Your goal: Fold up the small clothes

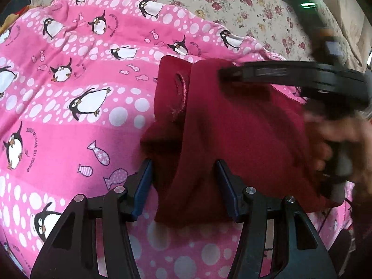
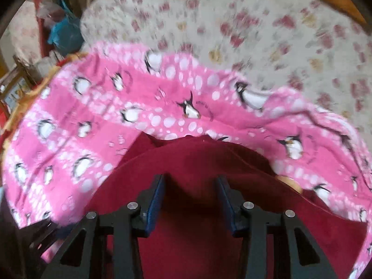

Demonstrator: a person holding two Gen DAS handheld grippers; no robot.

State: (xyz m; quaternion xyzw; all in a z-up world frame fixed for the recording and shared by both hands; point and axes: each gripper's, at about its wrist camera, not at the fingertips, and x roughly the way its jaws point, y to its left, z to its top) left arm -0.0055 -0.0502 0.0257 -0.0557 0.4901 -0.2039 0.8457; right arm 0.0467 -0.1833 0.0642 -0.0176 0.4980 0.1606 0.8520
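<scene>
The garment (image 1: 232, 134), a dark red piece, lies on the pink blanket (image 1: 69, 121) toward its right edge, partly folded, one layer lapped over another. Its near hem sits between the blue pads of the left gripper (image 1: 184, 186); the jaws stand spread around the cloth, and I cannot tell for sure whether the pads press it. The right gripper (image 2: 190, 200) hangs just above the garment with its jaws parted and nothing pinched; red cloth fills the gap below it. In the left view its black body crosses the garment's far right part, a blurred hand (image 1: 337, 144) behind it. Risk, as I judge it: the lapped layer could slide or drag open if the fast right gripper snags it, since the cloth is loose and the blanket soft. Beyond the blanket's far edge lies a floral sheet (image 1: 232, 2)
</scene>
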